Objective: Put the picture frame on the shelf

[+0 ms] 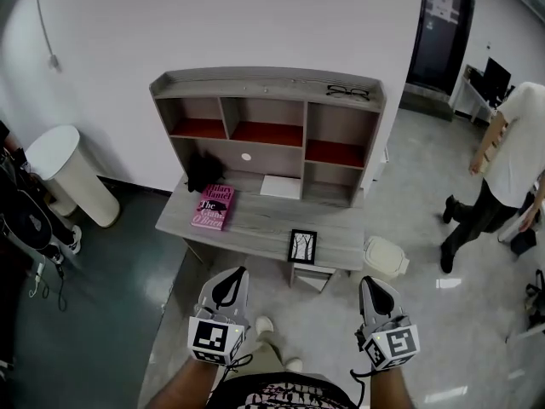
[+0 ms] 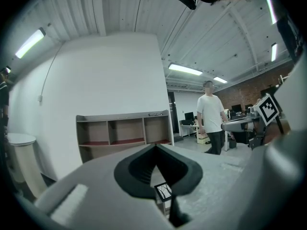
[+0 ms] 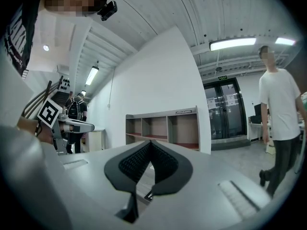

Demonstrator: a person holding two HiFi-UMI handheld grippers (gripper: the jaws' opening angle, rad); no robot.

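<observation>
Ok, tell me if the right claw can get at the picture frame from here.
Probably yes. The picture frame stands upright at the front edge of the desk, just ahead of the right claw, with nothing between them. The claw is shut and empty, so it must open first.

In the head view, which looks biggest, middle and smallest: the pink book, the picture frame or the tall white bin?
1. tall white bin
2. pink book
3. picture frame
</observation>
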